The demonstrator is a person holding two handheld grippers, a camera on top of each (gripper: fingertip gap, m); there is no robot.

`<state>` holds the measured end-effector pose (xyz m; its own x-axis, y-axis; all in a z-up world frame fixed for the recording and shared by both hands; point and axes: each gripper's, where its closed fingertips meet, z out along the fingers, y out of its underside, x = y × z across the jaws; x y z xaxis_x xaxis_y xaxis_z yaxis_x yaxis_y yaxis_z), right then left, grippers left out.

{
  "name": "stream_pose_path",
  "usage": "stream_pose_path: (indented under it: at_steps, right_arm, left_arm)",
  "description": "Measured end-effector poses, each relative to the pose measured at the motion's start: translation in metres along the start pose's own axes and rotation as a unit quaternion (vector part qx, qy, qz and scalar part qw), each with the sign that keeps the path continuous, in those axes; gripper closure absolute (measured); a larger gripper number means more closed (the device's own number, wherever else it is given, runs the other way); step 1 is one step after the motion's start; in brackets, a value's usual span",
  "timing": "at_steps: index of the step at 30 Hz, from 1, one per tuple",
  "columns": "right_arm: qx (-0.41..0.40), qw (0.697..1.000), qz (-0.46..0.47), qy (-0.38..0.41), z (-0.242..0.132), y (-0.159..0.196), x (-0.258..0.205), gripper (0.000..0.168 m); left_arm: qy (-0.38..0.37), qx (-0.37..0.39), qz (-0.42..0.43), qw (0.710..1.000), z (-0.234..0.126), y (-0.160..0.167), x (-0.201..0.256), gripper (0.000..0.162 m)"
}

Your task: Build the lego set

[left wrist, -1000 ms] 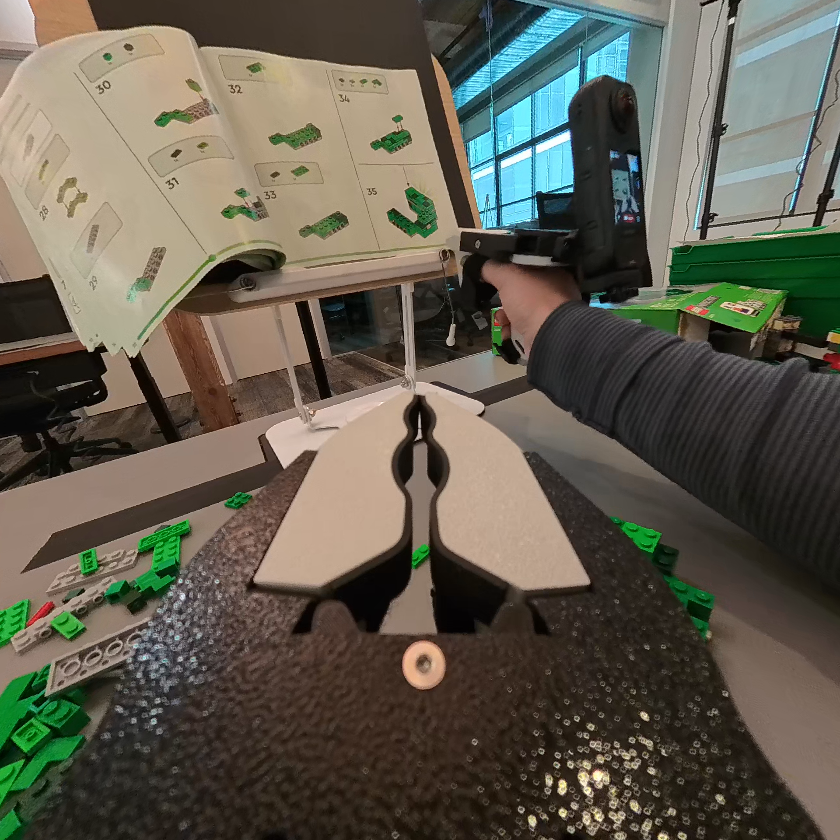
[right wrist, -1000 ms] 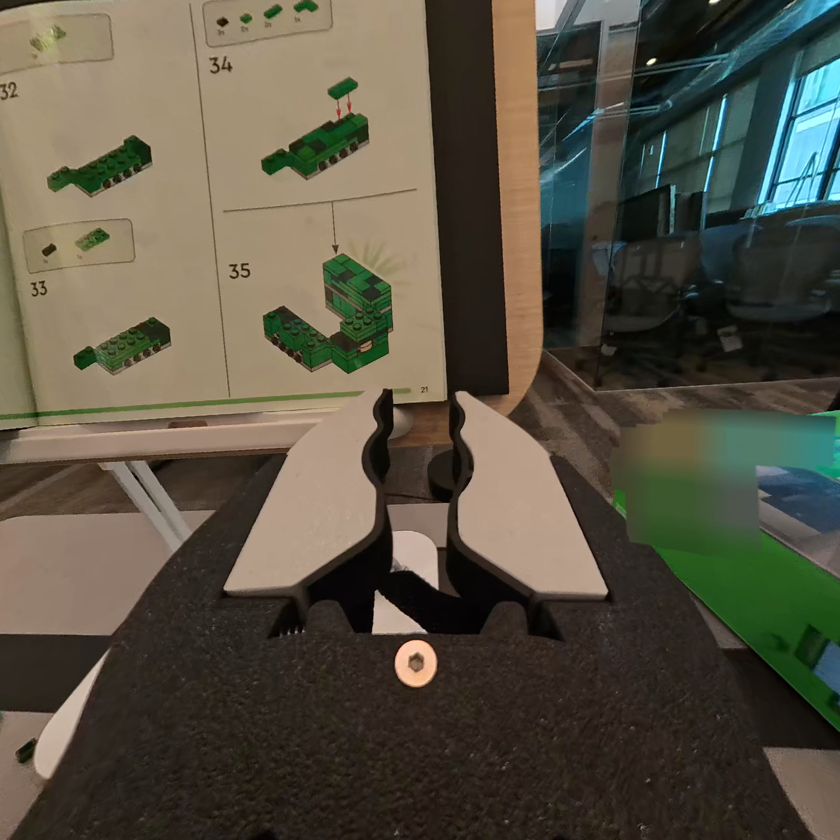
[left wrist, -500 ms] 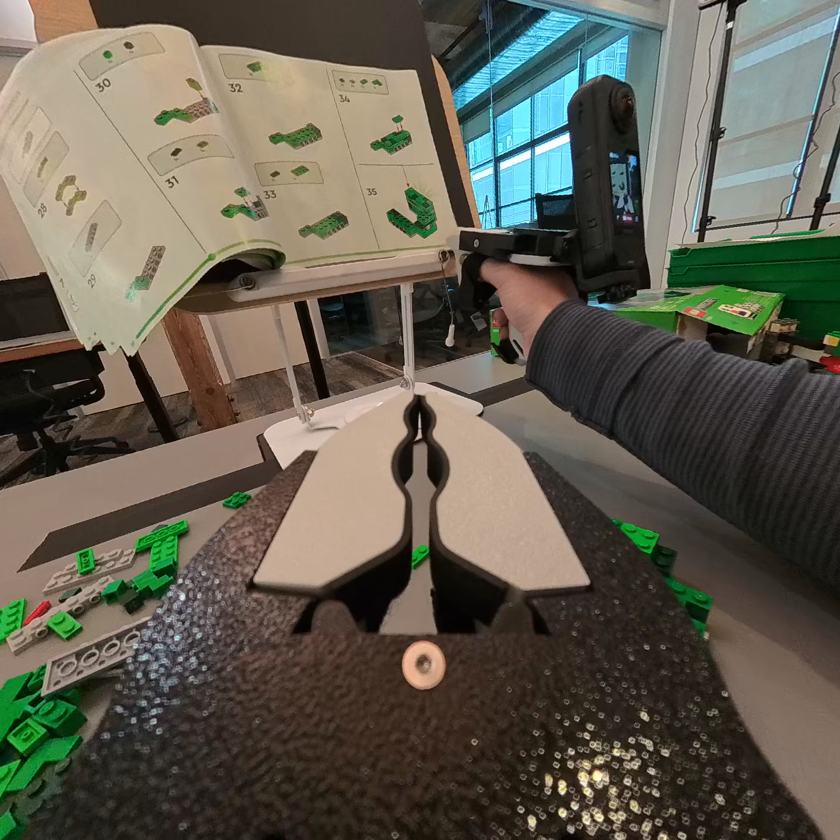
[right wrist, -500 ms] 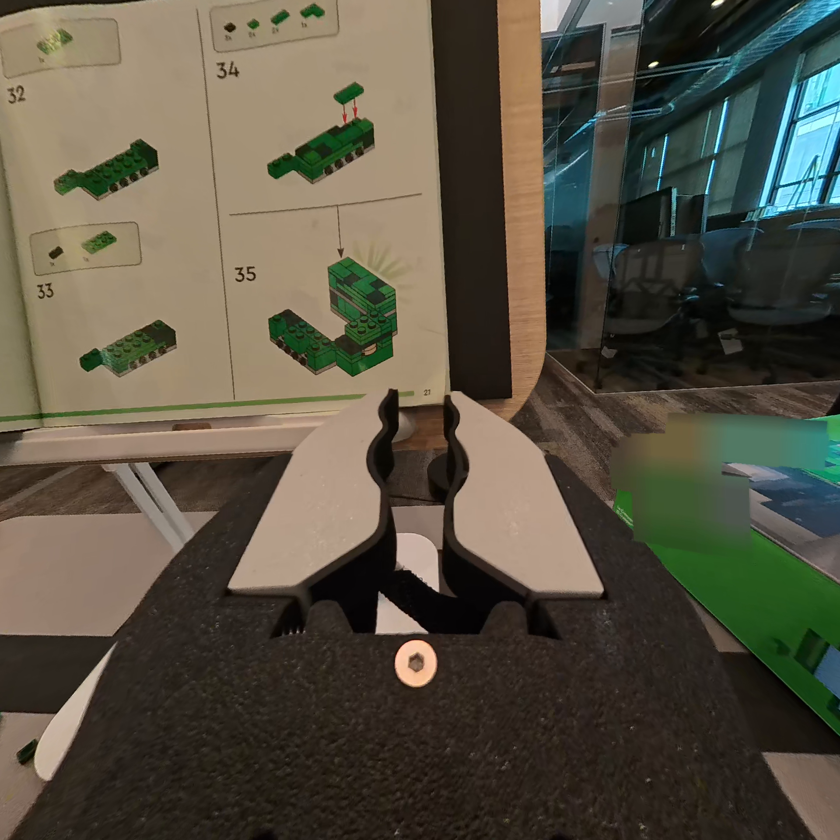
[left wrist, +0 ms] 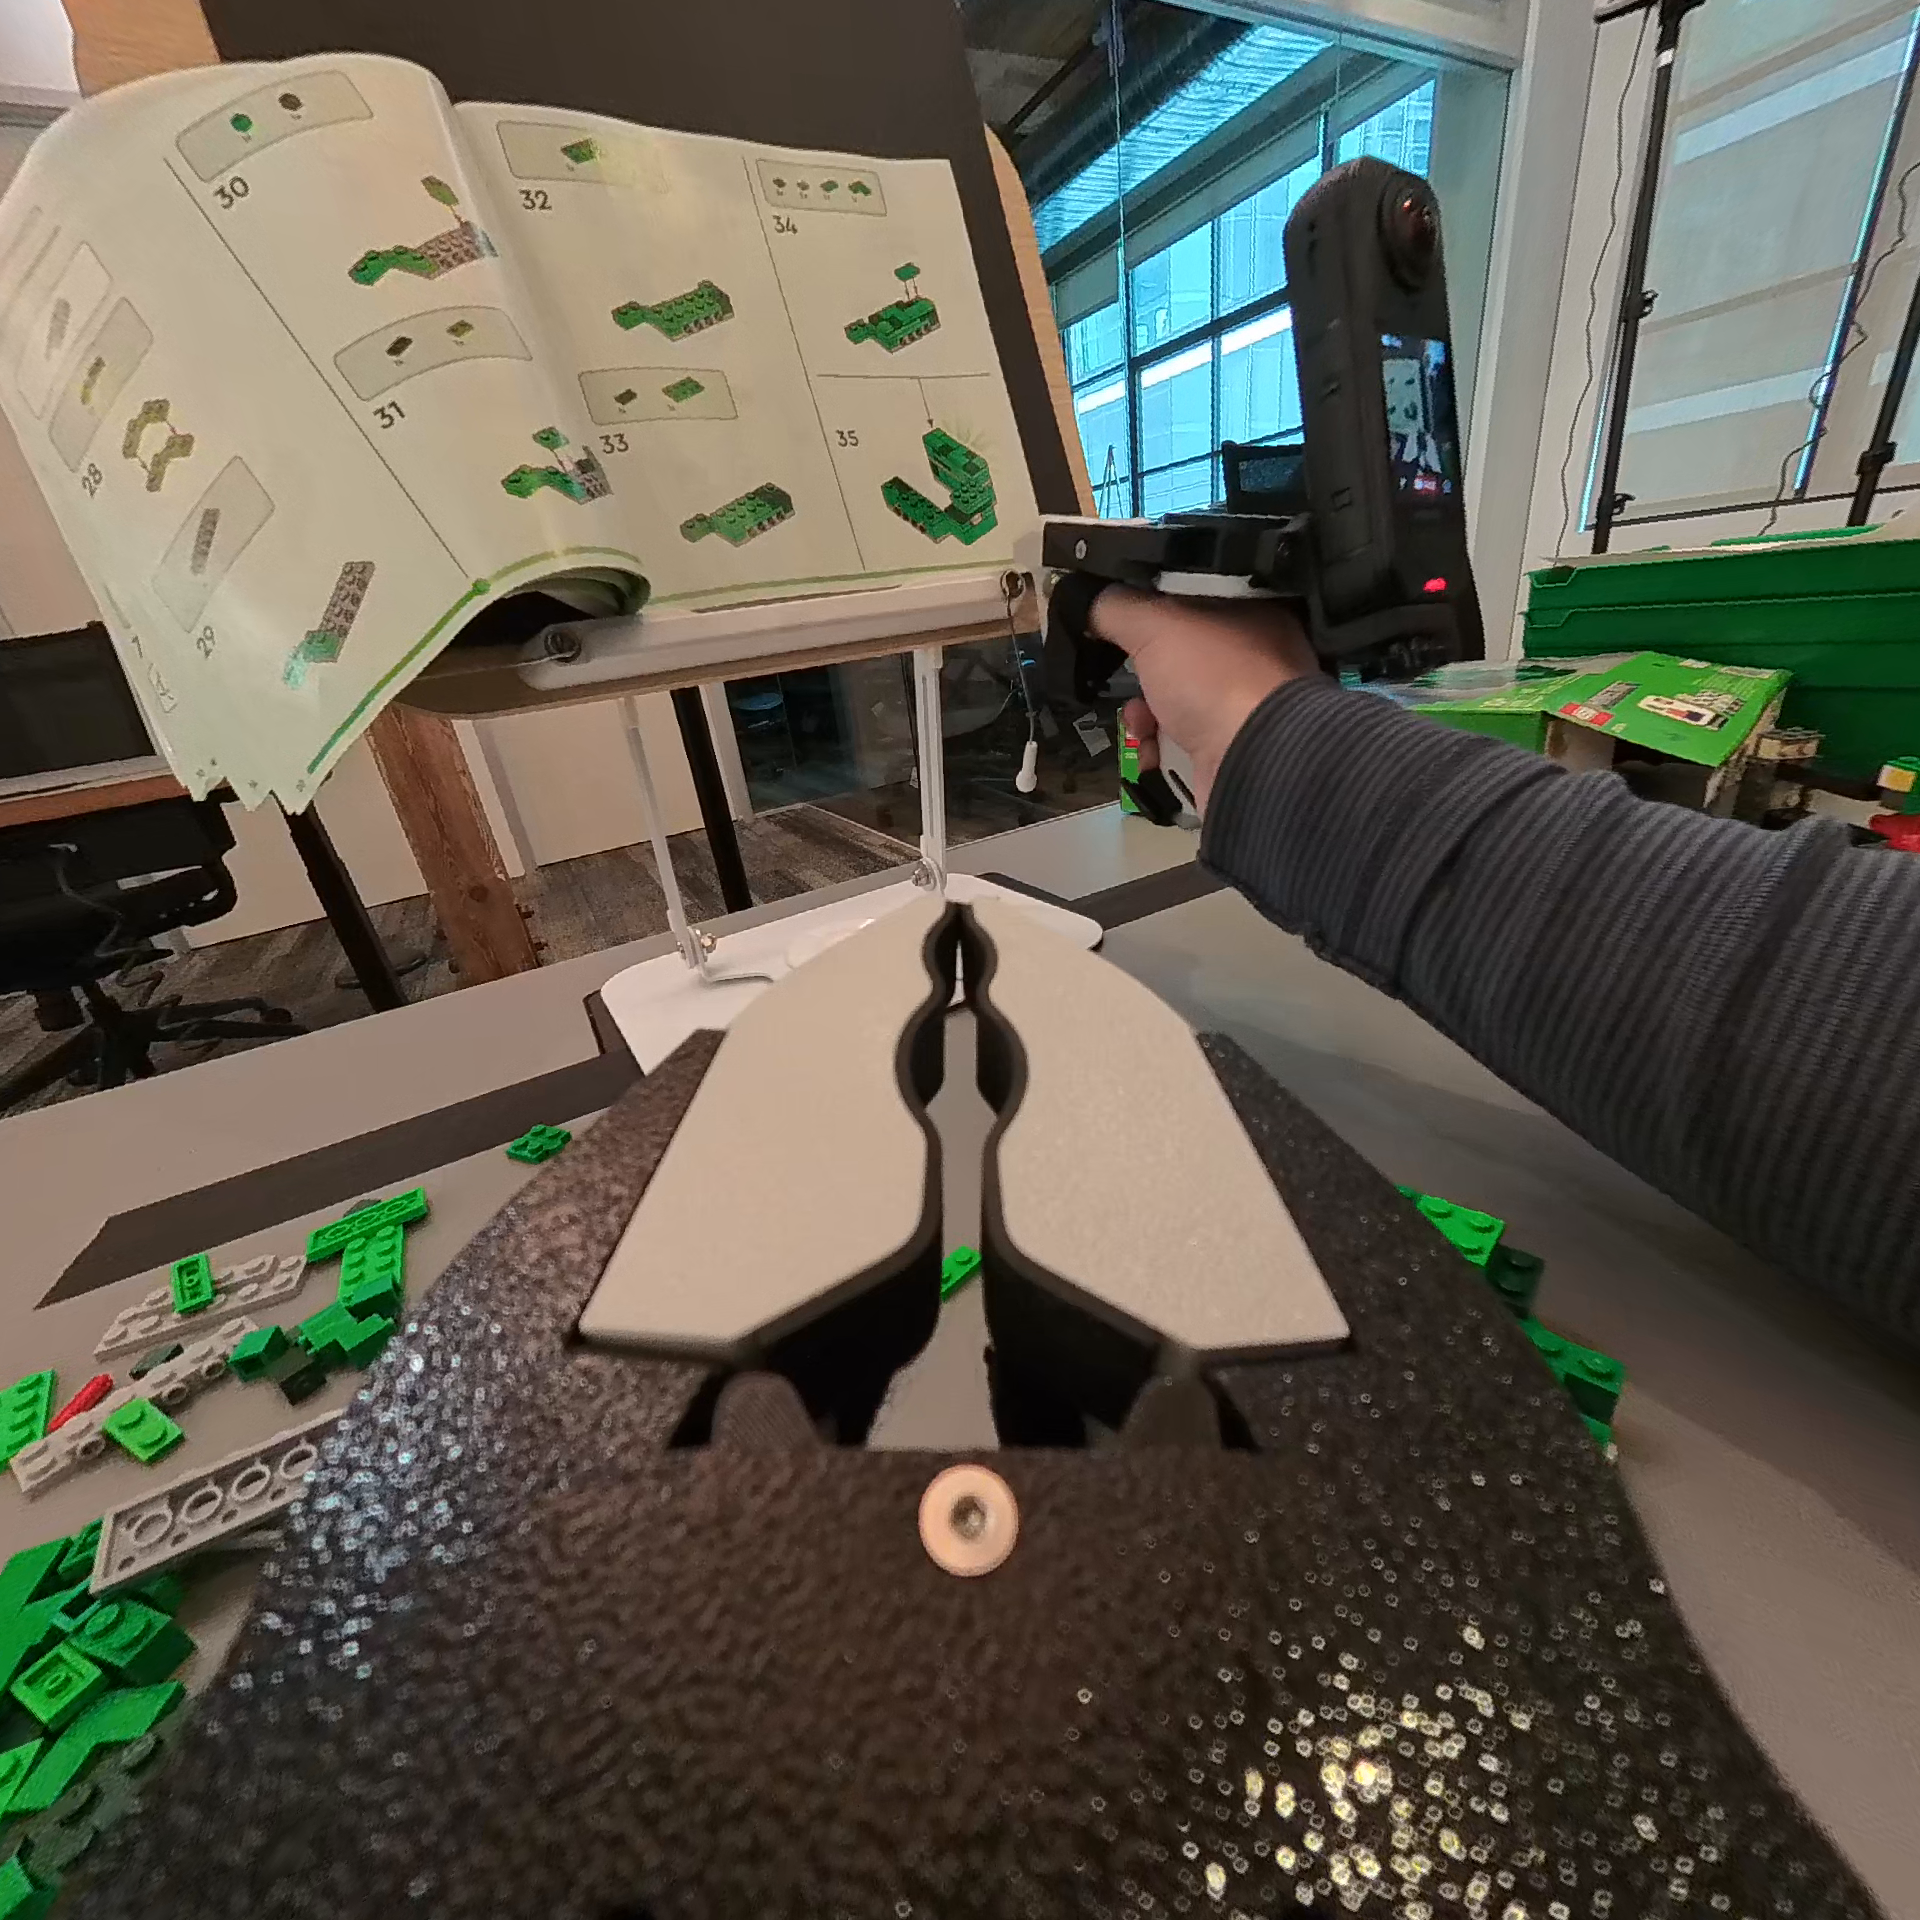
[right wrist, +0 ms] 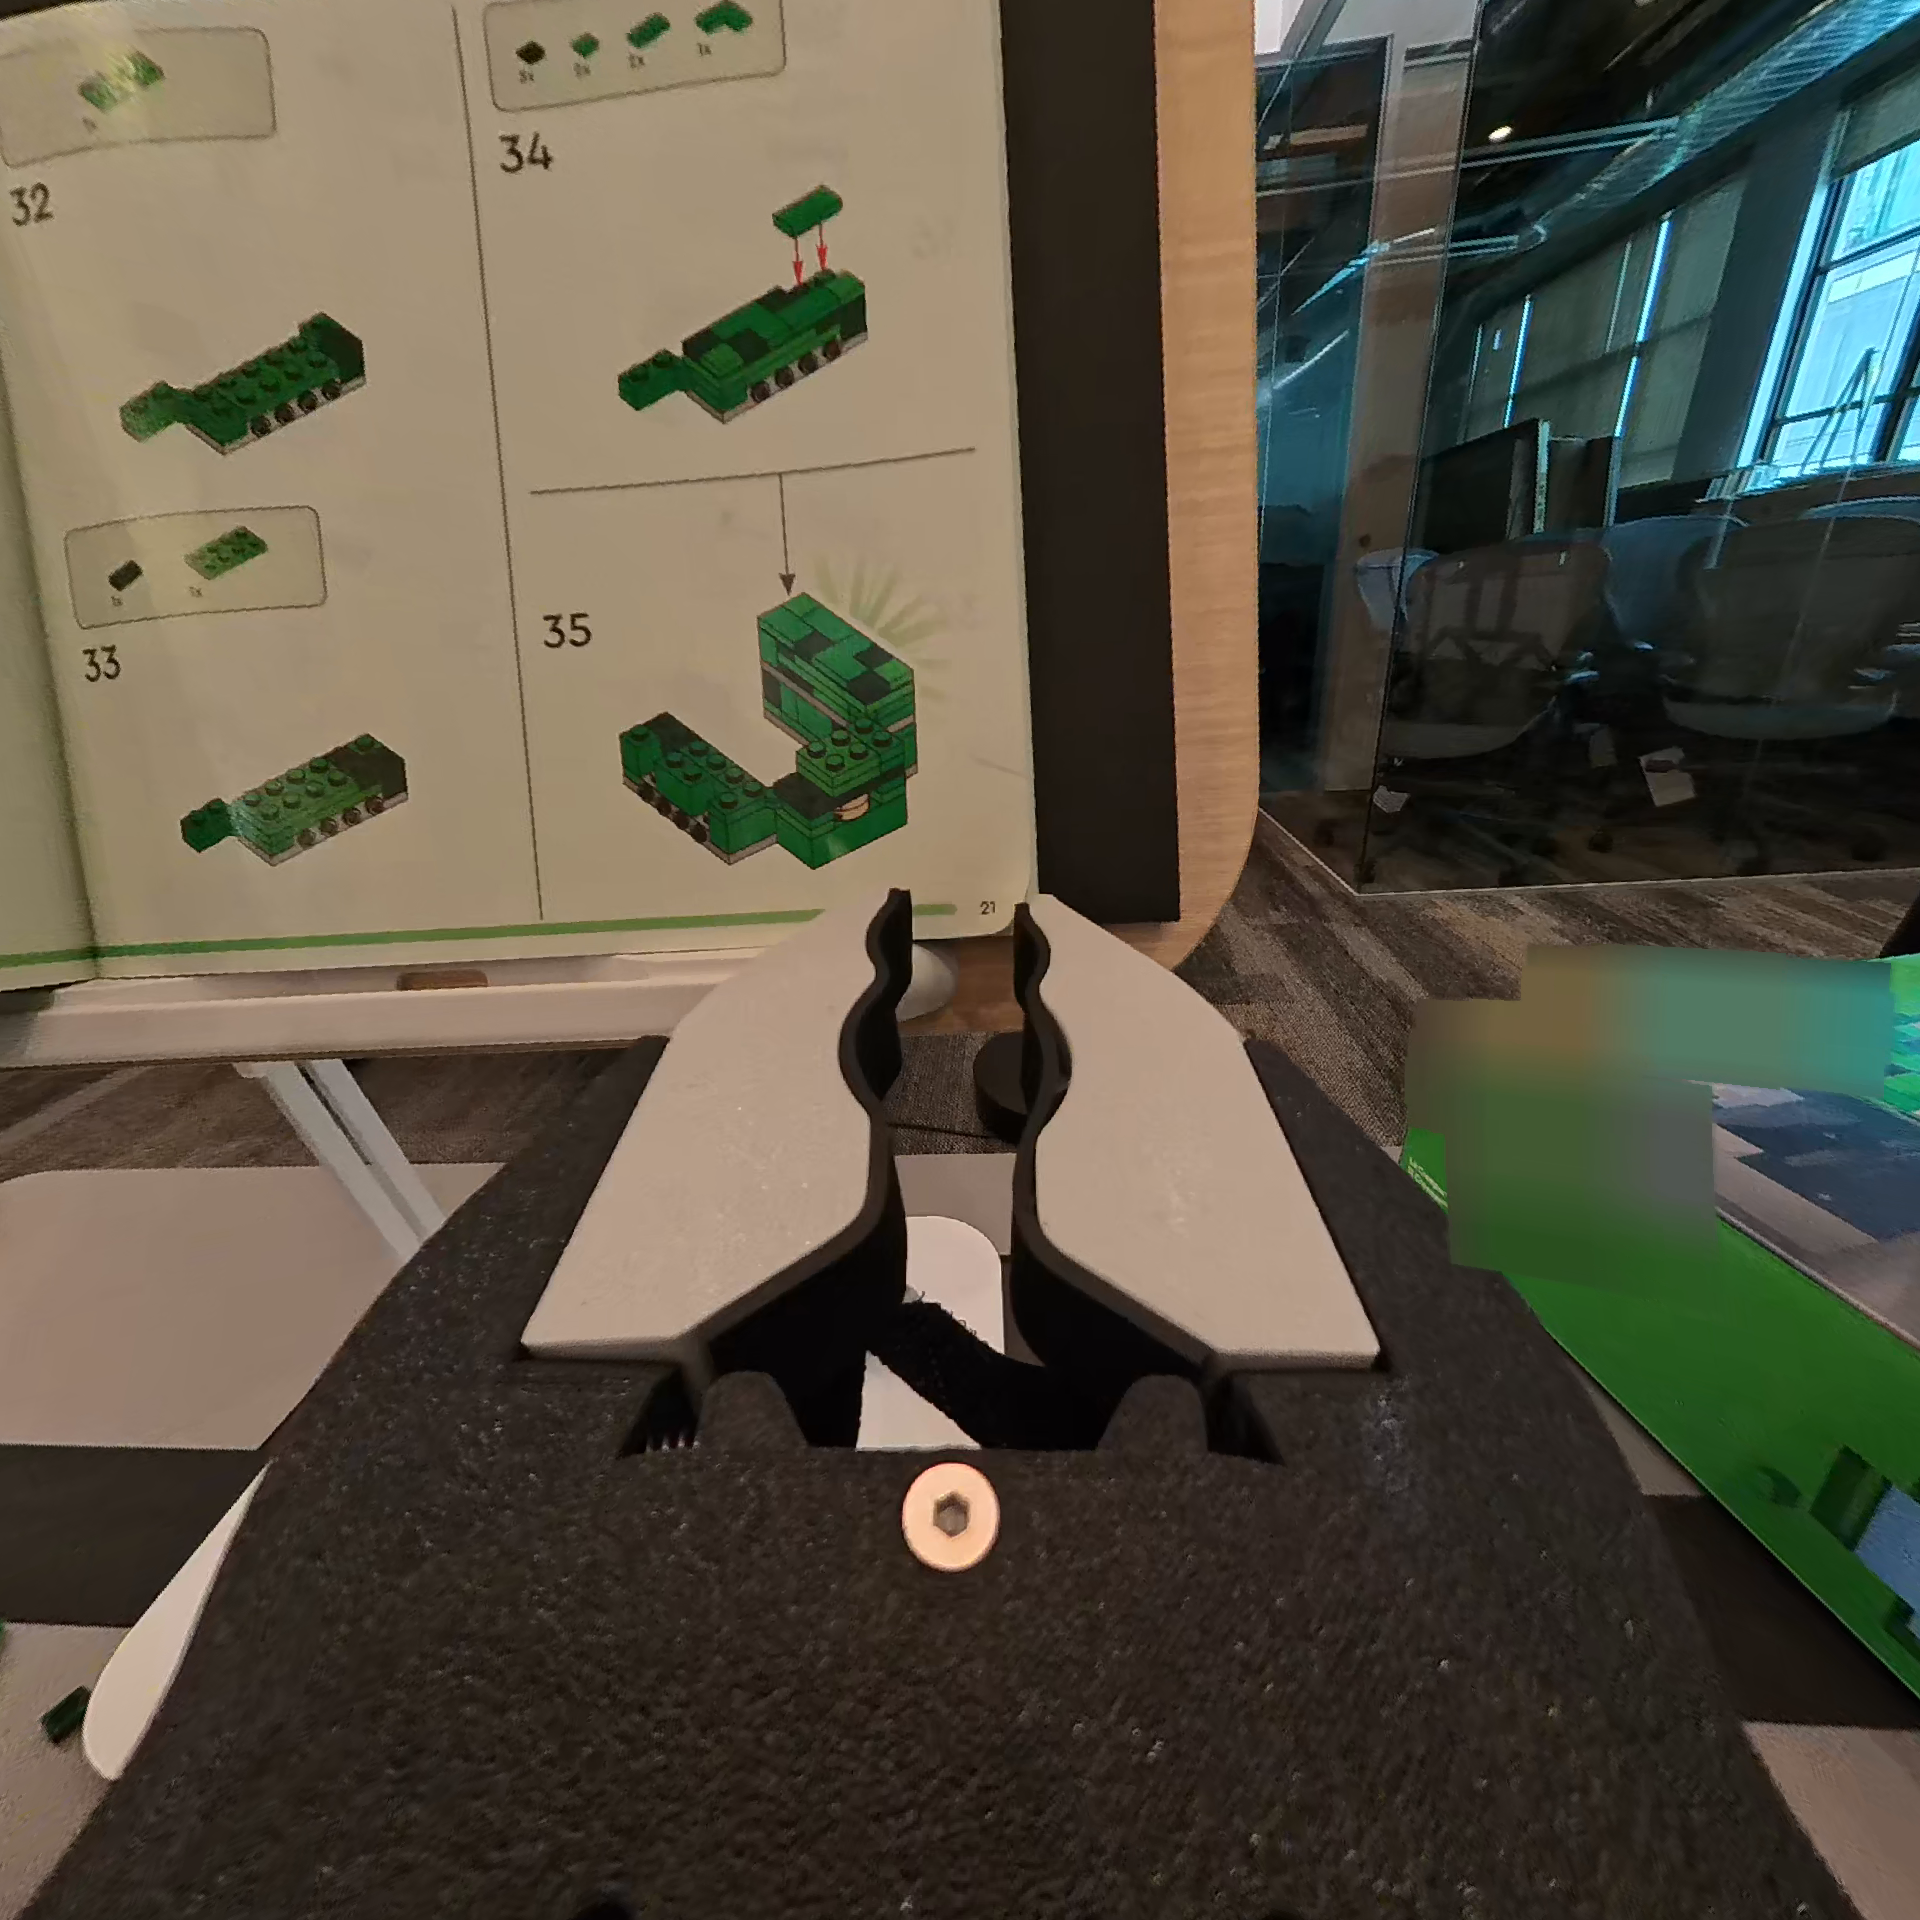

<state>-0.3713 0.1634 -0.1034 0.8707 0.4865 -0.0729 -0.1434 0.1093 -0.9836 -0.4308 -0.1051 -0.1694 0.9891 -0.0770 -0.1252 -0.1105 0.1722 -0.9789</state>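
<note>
The open instruction booklet (left wrist: 520, 343) stands on a white stand; it fills the upper left of the right wrist view (right wrist: 520, 468). My left gripper (left wrist: 961, 920) is shut and empty, held above the grey table. Loose green and grey lego pieces (left wrist: 208, 1351) lie to its left, and more green ones (left wrist: 1507, 1278) to its right. My right gripper (right wrist: 961, 909) is open by a narrow gap and empty, close to the booklet's lower right corner. It also shows in the left wrist view (left wrist: 1055, 549), held by a hand with a dark sleeve.
The stand's white base (left wrist: 665, 997) sits on the table ahead of my left gripper. A green lego box (left wrist: 1662, 707) lies at the right, and also shows in the right wrist view (right wrist: 1714, 1403). Green crates, office chairs and glass walls are behind. The gap from one gripper's tips to the other's is roughly 30 cm.
My right gripper's jaws have narrowed a little while it stays at the booklet's corner. My left gripper has stayed almost still.
</note>
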Motion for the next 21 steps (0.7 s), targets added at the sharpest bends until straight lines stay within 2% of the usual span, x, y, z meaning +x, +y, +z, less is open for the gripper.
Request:
stream_pose_path:
  at_steps: [15,21]
  right_arm:
    - [-0.016,0.999,0.010,0.036,0.003,0.005,0.012,0.168]
    - [-0.006,1.000,0.000,0.011,0.002,0.001,0.005,0.168]
  left_arm:
    - [0.002,-0.001,0.000,1.000,0.000,0.000,0.001,0.162]
    - [0.002,-0.001,0.000,1.000,0.000,0.000,0.001,0.162]
